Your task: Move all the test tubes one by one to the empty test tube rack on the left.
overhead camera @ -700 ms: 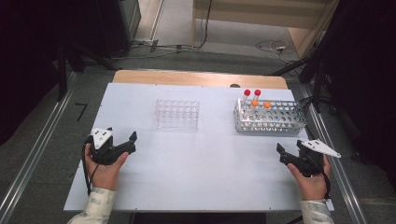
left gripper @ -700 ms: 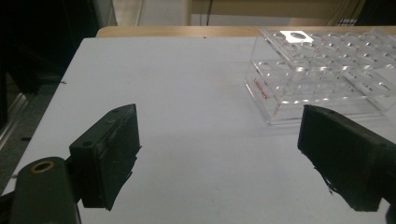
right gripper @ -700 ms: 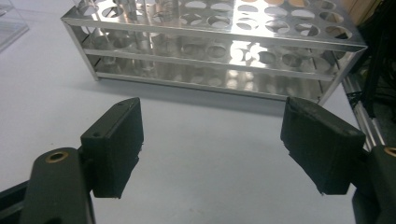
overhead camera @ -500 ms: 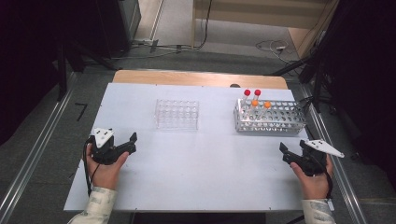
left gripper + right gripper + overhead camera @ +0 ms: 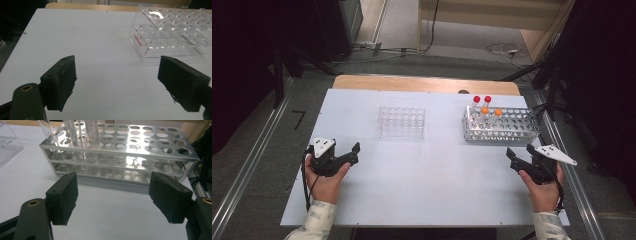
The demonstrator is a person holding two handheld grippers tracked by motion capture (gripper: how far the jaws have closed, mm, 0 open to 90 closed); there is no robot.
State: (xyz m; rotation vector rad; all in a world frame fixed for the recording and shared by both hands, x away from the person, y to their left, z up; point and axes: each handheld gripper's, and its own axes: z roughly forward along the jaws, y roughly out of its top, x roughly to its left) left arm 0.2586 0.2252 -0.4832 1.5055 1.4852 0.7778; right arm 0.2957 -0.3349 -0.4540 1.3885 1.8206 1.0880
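Observation:
A clear plastic tube rack (image 5: 402, 122) stands empty at the table's middle back. To its right is a metal tube rack (image 5: 501, 125) holding two red-capped tubes (image 5: 476, 99) and two orange-capped tubes (image 5: 485, 110) at its left end. My left gripper (image 5: 356, 154) rests open at the front left, pointing toward the clear rack (image 5: 172, 37), with nothing between its jaws (image 5: 117, 77). My right gripper (image 5: 512, 159) is open at the front right, just short of the metal rack (image 5: 125, 157), its jaws (image 5: 116, 195) empty. The tubes (image 5: 91, 135) rise at that rack's left end.
The white table (image 5: 437, 200) has a wooden strip (image 5: 422, 83) along its far edge. Metal rails (image 5: 252, 165) run down both sides. Cables lie on the floor behind the table. The clear rack's corner (image 5: 7, 142) shows at the left of the right gripper view.

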